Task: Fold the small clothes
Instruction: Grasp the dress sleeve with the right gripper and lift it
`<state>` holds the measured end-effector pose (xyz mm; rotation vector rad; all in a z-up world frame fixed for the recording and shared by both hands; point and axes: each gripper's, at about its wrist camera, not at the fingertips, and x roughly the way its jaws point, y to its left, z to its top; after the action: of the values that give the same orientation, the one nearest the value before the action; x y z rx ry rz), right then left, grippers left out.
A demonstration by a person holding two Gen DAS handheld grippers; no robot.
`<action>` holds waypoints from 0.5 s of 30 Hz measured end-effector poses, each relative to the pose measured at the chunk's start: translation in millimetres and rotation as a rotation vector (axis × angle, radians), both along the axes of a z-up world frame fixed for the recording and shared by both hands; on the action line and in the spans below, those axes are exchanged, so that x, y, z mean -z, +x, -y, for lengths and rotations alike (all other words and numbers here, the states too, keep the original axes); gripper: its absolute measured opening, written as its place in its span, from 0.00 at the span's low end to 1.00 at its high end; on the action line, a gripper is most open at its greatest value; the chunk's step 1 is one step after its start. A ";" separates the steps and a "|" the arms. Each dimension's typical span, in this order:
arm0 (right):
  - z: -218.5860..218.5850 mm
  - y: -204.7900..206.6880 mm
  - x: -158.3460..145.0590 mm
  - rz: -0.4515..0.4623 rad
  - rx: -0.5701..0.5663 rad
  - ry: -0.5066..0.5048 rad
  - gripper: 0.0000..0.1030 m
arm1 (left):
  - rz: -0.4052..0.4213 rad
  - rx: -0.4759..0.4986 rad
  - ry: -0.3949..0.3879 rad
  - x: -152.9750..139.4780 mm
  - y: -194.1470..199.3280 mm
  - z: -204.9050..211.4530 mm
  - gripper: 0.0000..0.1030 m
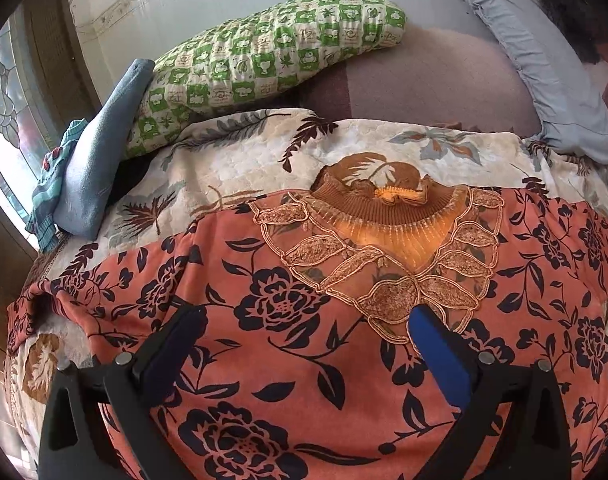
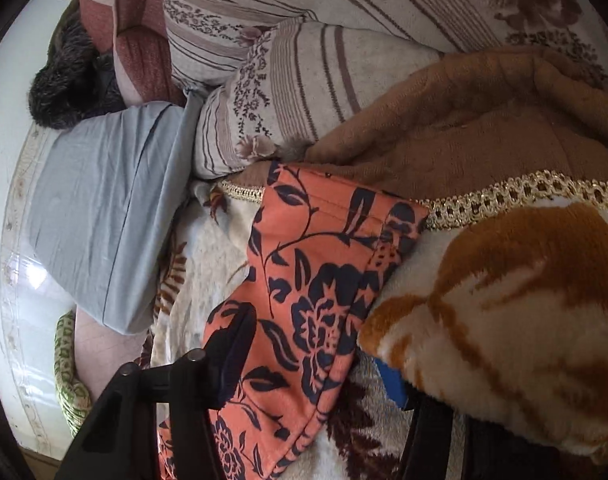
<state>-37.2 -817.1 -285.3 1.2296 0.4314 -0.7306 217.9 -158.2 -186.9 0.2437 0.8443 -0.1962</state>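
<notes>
Blouse [image 1: 312,360], coral with dark flowers, is spread front-up on the blanket [image 1: 239,152], collar toward the green pillow [image 1: 263,52]. Left gripper [image 1: 307,322] is held over the chest below the collar, jaws wide open, nothing between them. Right gripper [image 2: 316,344] straddles the sleeve [image 2: 324,280], jaws part-closed; pad contact cannot be told. Risk: a blanket fold near the right finger may be pinched with the sleeve.

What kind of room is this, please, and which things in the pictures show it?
Most likely a bedroom in a home, with the work done on a bed. A green checked pillow and a grey pillow lie on a plush floral blanket, and striped bedding is heaped behind.
</notes>
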 end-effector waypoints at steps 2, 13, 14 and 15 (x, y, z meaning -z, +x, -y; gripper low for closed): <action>2.5 0.5 3.5 -0.030 0.019 -0.001 0.18 | -0.012 -0.008 0.004 1.5 3.7 -2.7 1.00; -29.5 -12.8 -37.0 0.172 0.006 0.052 0.12 | 0.020 -0.058 -0.075 -26.6 7.1 -40.4 1.00; -31.8 -10.4 -42.6 0.135 0.006 0.050 0.12 | 0.025 -0.065 -0.089 -29.5 6.1 -44.9 1.00; -33.7 -7.7 -46.9 0.092 0.004 0.036 0.12 | 0.029 -0.070 -0.101 -31.7 5.2 -49.2 1.00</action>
<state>-44.9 -783.3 -238.4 1.2930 0.3682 -0.6691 223.1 -109.1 -155.2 0.1220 0.8103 -0.1690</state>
